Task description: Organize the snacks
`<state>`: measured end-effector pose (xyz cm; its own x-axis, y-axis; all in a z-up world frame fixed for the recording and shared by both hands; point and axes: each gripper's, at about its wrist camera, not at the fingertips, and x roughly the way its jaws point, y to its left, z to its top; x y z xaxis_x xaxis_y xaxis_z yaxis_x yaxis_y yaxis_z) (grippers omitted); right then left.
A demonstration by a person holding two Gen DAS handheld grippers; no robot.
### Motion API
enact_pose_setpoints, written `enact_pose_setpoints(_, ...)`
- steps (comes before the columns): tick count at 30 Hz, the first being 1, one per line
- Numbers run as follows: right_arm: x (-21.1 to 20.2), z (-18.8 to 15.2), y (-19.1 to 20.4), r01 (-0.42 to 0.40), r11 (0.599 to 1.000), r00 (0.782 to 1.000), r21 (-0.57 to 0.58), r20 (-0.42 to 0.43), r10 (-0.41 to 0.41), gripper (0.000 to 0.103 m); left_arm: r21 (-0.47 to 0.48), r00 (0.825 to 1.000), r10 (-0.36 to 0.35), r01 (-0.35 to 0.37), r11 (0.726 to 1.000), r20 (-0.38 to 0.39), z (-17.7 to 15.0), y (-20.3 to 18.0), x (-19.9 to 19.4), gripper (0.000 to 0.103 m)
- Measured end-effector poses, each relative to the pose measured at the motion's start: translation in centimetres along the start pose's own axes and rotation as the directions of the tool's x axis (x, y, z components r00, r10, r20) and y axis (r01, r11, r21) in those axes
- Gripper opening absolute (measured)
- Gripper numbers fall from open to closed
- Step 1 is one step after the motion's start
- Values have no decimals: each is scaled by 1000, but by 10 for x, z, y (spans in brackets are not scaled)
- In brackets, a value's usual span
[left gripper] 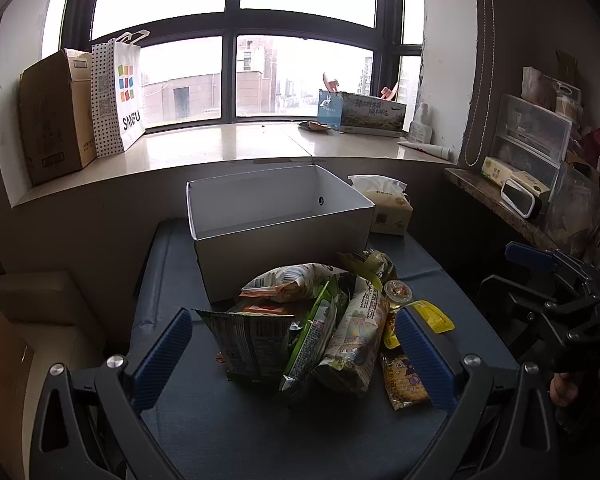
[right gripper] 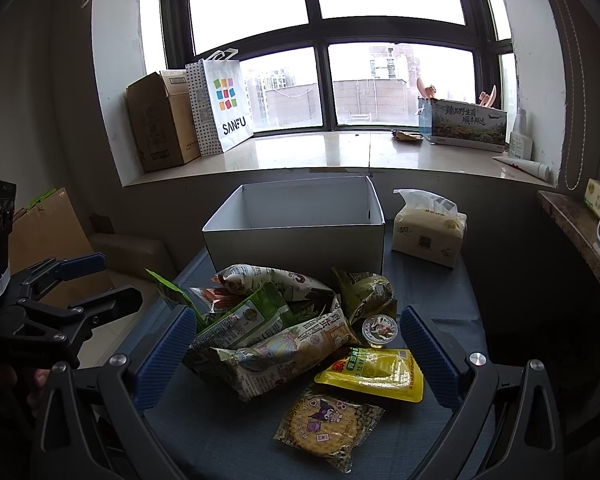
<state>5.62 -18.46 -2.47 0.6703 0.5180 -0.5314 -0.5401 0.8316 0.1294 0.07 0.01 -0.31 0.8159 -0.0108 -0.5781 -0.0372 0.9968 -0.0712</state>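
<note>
1. Table [right gripper: 432, 292] under a dark blue cloth carries everything in reach; it runs forward from both grippers toward the windowsill, and its near edge is cut off below each view.
2. White box [right gripper: 296, 236] sits straight ahead of both tools, beyond the snacks, open at the top. What shows of its inside is bare, so I judge the sorting has not begun; the box floor is hidden behind the front wall.
3. Snack pile [left gripper: 312, 320] lies between the box and the grippers, the packets overlapping so that the lower ones are hard to make out.
4. Left gripper [left gripper: 294, 354] hovers just short of the pile, its blue pads spread wide with nothing between them; a grey packet [left gripper: 248, 344] stands nearest its left pad.
5. Right gripper [right gripper: 294, 354] is likewise spread and empty, framing the near part of the pile.
6. Yellow pouch [right gripper: 374, 374] lies flat toward the right pad of the right tool.
7. Round cracker pack [right gripper: 328, 426] with a purple cartoon figure lies nearest that tool, apart from the heap.
8. Small jelly cup [right gripper: 379, 330] stands just beyond the yellow pouch; its label is too small to read.
9. Every snack remains to be moved, as far as these views show.
</note>
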Motion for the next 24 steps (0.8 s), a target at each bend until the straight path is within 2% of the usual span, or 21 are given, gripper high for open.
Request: enact_pose_setpoints(24,0,0,0,-1,1000,1000,1,-2,1,103,0,1000,2,-2,1000,-6,0,0,0,103)
